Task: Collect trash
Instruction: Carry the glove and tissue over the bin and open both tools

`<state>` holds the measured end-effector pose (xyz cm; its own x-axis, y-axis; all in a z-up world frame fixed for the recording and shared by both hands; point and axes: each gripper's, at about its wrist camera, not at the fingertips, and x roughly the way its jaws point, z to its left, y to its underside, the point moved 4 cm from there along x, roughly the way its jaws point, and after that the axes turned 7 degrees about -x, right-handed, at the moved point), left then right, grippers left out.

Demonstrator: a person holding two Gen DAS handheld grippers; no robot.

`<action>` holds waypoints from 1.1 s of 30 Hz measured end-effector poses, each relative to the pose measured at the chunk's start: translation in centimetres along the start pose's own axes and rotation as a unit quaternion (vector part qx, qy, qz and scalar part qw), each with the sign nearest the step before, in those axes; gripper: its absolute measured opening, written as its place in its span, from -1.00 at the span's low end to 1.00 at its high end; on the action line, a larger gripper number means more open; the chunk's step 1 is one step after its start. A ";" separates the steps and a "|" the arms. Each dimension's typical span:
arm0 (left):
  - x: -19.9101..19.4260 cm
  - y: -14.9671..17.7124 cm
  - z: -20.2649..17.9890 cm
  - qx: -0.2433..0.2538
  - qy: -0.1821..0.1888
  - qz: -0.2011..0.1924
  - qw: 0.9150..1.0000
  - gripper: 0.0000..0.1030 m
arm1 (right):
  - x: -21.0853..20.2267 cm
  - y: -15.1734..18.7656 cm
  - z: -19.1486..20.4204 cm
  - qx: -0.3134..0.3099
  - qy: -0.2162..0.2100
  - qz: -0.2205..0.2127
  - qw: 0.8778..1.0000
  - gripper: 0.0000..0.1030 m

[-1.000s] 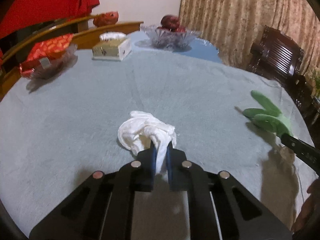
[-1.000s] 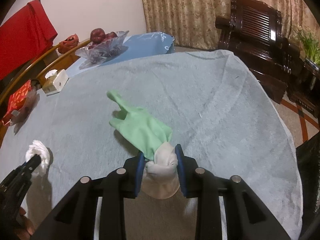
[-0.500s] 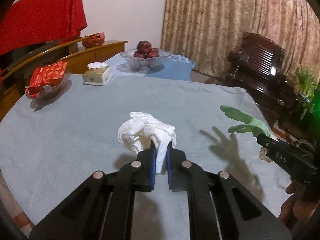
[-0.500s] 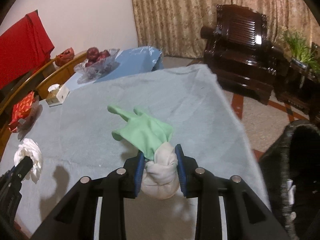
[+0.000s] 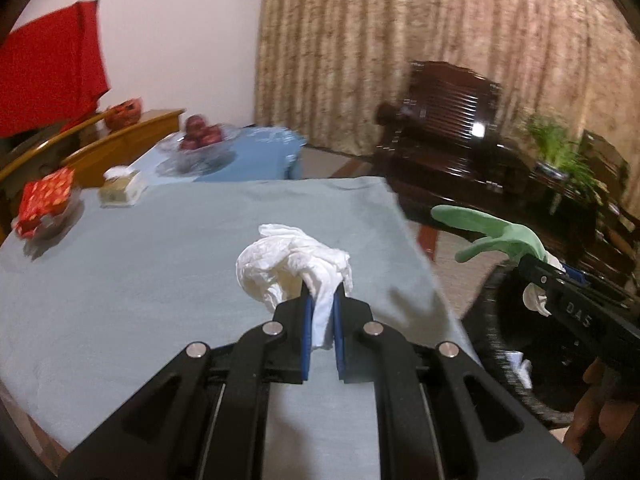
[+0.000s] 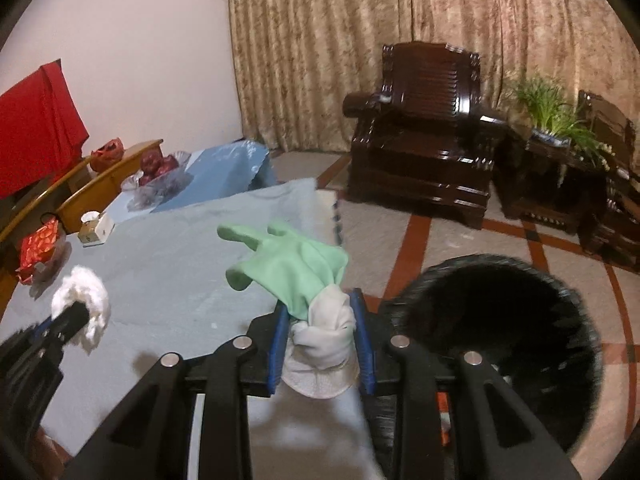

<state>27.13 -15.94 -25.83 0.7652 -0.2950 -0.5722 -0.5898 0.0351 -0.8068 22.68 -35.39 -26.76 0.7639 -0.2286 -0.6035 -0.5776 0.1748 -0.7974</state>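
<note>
Far left of the left gripper [image 5: 321, 312], a red patterned packet in a clear dish [image 5: 46, 204] sits on the grey-blue tablecloth [image 5: 160, 280], w/ a small cream tissue box [image 5: 122, 188] just right of it and a clear glass bowl of dark red fruit [image 5: 200, 144] further back. The left gripper's blue-padded black fingers are pressed together on a crumpled white tissue wad [image 5: 292, 268], pinching its lower tail; the wad bulges up and fwd of the fingertips, lifted off the cloth. To its right, past the table edge, the right gripper [image 6: 323, 334] shows as a black body marked "DA5", a limp green rubber glove w/ white cuff [image 5: 486, 236] sticking out ahead of it. In the right wrist view, the tissue wad [image 6: 86, 304] hangs at far left on the other gripper's tip. Centre: right gripper's fingers are partly closed, squeezing the glove's bunched white cuff, green fingers [image 6: 280, 260] flopping fwd and left over the table's corner. Just right of and below this gripper, a round black bin [image 6: 500, 340] w/ dark interior stands on the tiled floor [image 6: 460, 240], rim touching the gripper's right finger in view; contents too dark to tell. Beyond, a dark carved wooden armchair [image 6: 424, 140] sits before beige patterned curtains [image 6: 400, 20], a green potted plant [image 6: 556, 108] to its right.
</note>
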 end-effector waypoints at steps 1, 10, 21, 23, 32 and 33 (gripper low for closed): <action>-0.2 0.1 -1.1 0.006 0.005 -0.001 1.000 -0.84 | -0.8 0.2 -1.3 -0.002 0.009 -0.004 1.000 -0.42; -1.2 2.1 -12.4 0.054 0.067 0.008 0.996 -0.84 | -4.5 1.8 -12.3 0.049 0.066 -0.018 0.996 -0.42; 4.5 5.7 -25.3 0.122 0.134 0.071 0.981 0.27 | -2.9 5.9 -20.8 0.077 0.085 0.028 0.993 0.07; 5.7 6.5 -26.4 0.141 0.130 0.080 0.978 0.26 | -3.2 6.4 -21.7 0.087 0.088 0.027 0.992 0.07; 4.4 6.2 -21.6 0.110 0.083 0.070 0.988 0.64 | -4.8 7.5 -22.9 0.111 0.097 0.022 0.989 0.07; 4.1 5.9 -20.8 0.103 0.081 0.071 0.989 0.64 | -5.1 7.3 -22.2 0.105 0.095 0.021 0.990 0.08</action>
<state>21.43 -36.79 -29.84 0.6172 -0.4216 -0.6643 -0.6107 0.2757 -0.7423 8.14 -54.24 -29.55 0.6609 -0.3895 -0.6415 -0.5198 0.3789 -0.7656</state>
